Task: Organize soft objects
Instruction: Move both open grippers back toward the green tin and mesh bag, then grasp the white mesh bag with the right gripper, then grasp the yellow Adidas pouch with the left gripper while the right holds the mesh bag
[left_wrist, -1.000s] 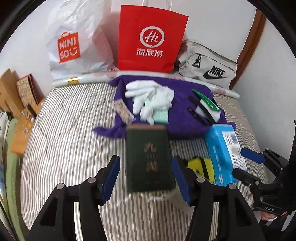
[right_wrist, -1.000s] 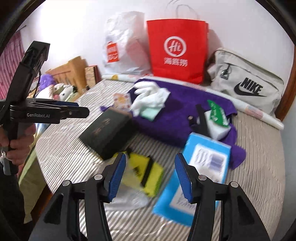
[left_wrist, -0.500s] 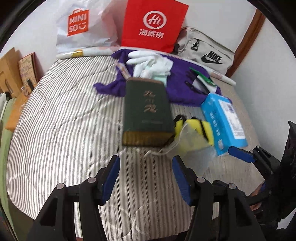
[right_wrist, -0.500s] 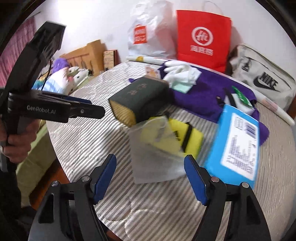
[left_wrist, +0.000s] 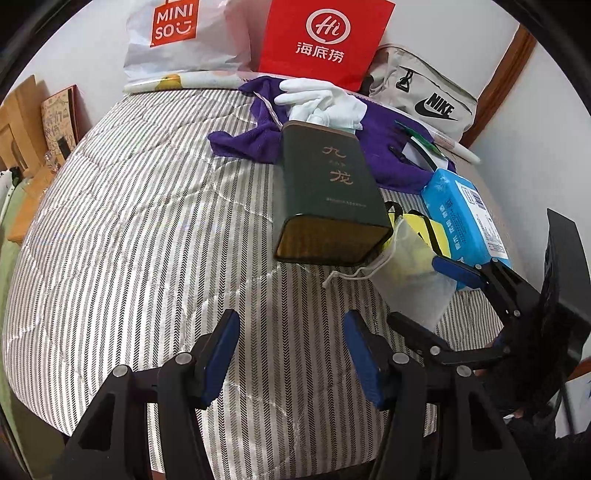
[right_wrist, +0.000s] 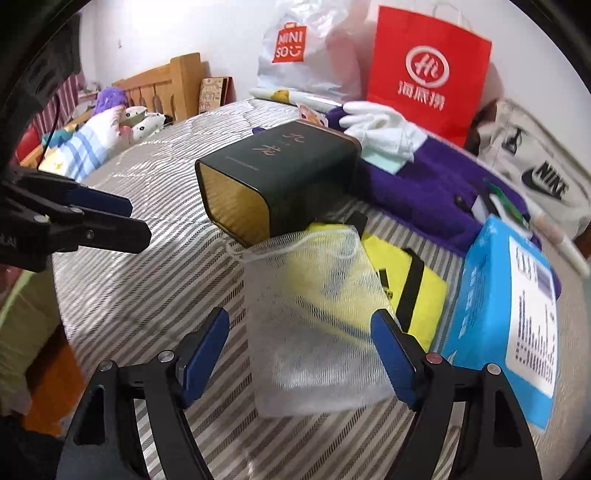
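Observation:
A white mesh drawstring pouch (right_wrist: 317, 317) lies on the striped bed over a yellow folded item (right_wrist: 406, 284). My right gripper (right_wrist: 299, 343) is open, its fingers on either side of the pouch's near end; it shows in the left wrist view (left_wrist: 424, 295) too. A dark green tin box (left_wrist: 328, 195) lies on its side with its open gold mouth toward me. My left gripper (left_wrist: 291, 354) is open and empty, low over the bed in front of the box. White gloves (left_wrist: 321, 103) lie on a purple cloth (left_wrist: 384, 147).
A blue tissue pack (right_wrist: 509, 317) lies right of the pouch. A red paper bag (left_wrist: 325, 40), a white Miniso bag (left_wrist: 177, 37) and a grey Nike bag (left_wrist: 424, 99) stand along the wall. A wooden bedframe (right_wrist: 162, 88) with plush toys is at the left.
Both grippers have pulled back and dropped lower toward the near edge of the bed. The right gripper has opened wider and now straddles the mesh pouch.

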